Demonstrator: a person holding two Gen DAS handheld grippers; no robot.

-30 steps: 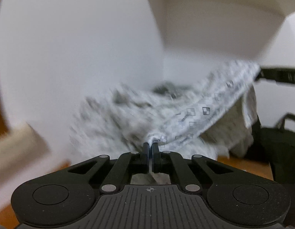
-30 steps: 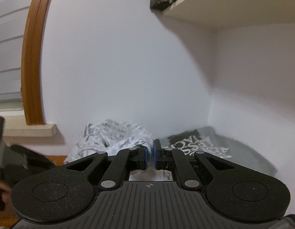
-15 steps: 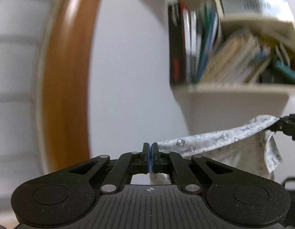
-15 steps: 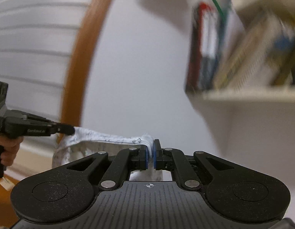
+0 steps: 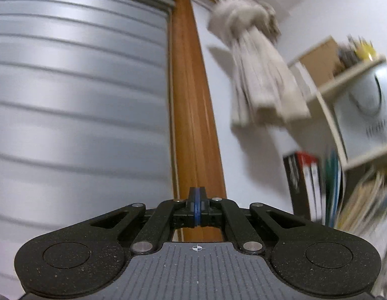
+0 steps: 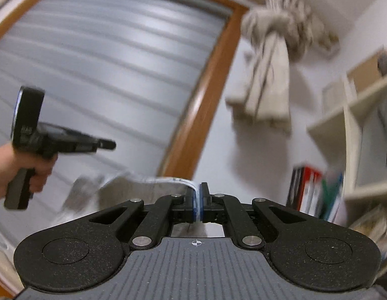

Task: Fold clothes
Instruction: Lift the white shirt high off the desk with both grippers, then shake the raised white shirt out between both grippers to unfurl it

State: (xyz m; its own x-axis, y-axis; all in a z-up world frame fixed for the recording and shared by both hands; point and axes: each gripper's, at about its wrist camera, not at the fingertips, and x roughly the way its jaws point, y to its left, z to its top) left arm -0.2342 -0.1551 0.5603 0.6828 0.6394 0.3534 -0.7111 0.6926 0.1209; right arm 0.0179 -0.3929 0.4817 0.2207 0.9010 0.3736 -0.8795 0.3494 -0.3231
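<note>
The garment [image 6: 153, 182], a pale printed cloth, appears only in the right wrist view, low and centre-left in the frame. One edge runs into the right gripper [image 6: 198, 200], whose fingers are clamped on a thin band of the fabric; the rest trails leftward, blurred, and sags below the fingers.

The left gripper [image 6: 111, 145] lies at mid-left of the same view, held by the person's hand [image 6: 20, 167]. It sits above the cloth's far end and no fabric visibly reaches its tip. In the left wrist view the left gripper's [image 5: 198, 206] fingers are pressed together with only their blue pads between them and no cloth visible; it seems to have lost, or never had, this corner, though blur leaves that uncertain.

Behind, a slatted grey shutter [image 5: 80, 100] fills the left of the frame inside a wooden frame [image 5: 193, 115]; a tied beige curtain [image 5: 258, 75] hangs at upper right, and a shelf [image 5: 343, 80] of books occupies the right edge. No counter or other supporting surface is in view.

Judged progress: early. The garment is raised and hanging, not spread or creased; every fold remains to be made, and a second hold on it probably comes first.
</note>
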